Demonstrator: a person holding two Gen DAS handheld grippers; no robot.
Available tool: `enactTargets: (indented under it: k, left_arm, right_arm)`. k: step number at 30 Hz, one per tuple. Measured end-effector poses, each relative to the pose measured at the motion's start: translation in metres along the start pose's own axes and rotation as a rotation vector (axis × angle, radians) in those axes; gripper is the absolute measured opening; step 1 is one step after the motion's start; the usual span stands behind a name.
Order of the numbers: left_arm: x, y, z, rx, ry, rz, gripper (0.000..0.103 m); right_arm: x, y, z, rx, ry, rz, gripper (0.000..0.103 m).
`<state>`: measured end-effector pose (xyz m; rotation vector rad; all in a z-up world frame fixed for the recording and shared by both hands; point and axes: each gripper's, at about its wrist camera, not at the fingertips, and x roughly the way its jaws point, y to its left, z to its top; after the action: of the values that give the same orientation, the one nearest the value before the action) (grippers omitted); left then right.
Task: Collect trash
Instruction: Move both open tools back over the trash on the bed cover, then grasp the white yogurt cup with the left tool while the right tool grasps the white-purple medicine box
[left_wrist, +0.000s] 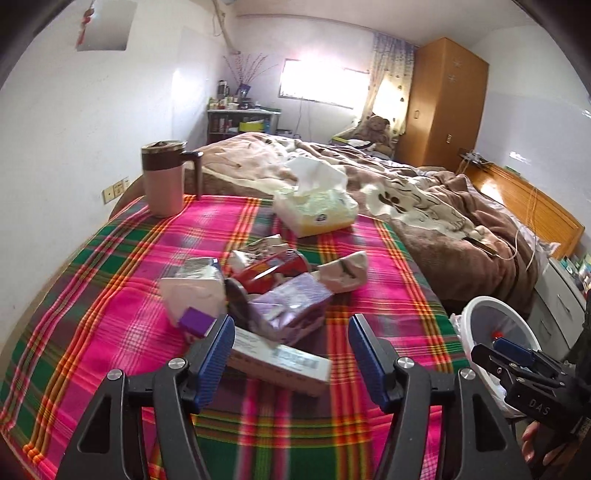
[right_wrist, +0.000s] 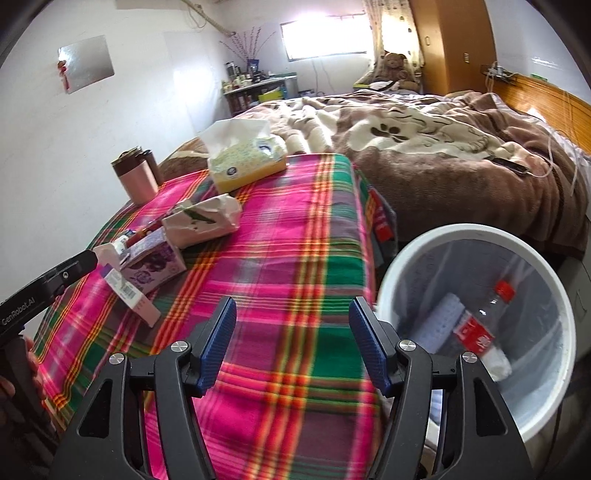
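Note:
A pile of trash lies on the plaid-covered table (left_wrist: 110, 280): a flat white box with a barcode (left_wrist: 284, 360), a purple carton (left_wrist: 291, 306), a red can (left_wrist: 275, 267), a white-and-purple carton (left_wrist: 192, 295) and a crumpled wrapper (left_wrist: 345, 271). My left gripper (left_wrist: 290, 354) is open and empty, just above the barcode box. My right gripper (right_wrist: 291, 341) is open and empty over the table's right edge, beside the white trash bin (right_wrist: 406, 266). The bin holds a plastic bottle with a red label (right_wrist: 476, 332). The pile also shows in the right wrist view (right_wrist: 147, 266).
A pink lidded mug (left_wrist: 164, 181) stands at the table's far left corner. A tissue box (left_wrist: 317, 206) sits at the far edge. A bed with a brown blanket (left_wrist: 443, 206) lies beyond the table. The bin (left_wrist: 498, 321) stands on the floor right of the table.

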<state>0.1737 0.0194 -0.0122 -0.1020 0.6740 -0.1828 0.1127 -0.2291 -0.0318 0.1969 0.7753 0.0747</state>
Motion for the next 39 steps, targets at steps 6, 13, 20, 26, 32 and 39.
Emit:
enactTargets:
  k: [6,13,20,26,32,39]
  left_arm:
    - [0.01,0.035,0.004,-0.037,0.015,0.049,0.064]
    - [0.033,0.065,0.01,-0.055,0.053,0.089,0.065]
    - [0.055,0.071,0.02,-0.029,0.084,0.072,0.065]
    - [0.077,0.08,0.022,-0.026,0.141,0.099,0.065]
    - [0.082,0.097,0.022,-0.071,0.154,0.073,0.064]
    - [0.073,0.111,0.02,-0.056,0.14,0.109,0.064]
  right_arm:
    - [0.015,0.025,0.004,-0.039,0.022,0.029,0.065]
    - [0.036,0.054,0.002,-0.08,0.073,0.082,0.065]
    - [0.047,0.082,-0.001,-0.149,0.105,0.147,0.065]
    - [0.052,0.099,-0.004,-0.21,0.115,0.206,0.065]
    - [0.058,0.117,-0.005,-0.279,0.119,0.24,0.065]
    - [0.073,0.137,-0.004,-0.346,0.157,0.249,0.065]
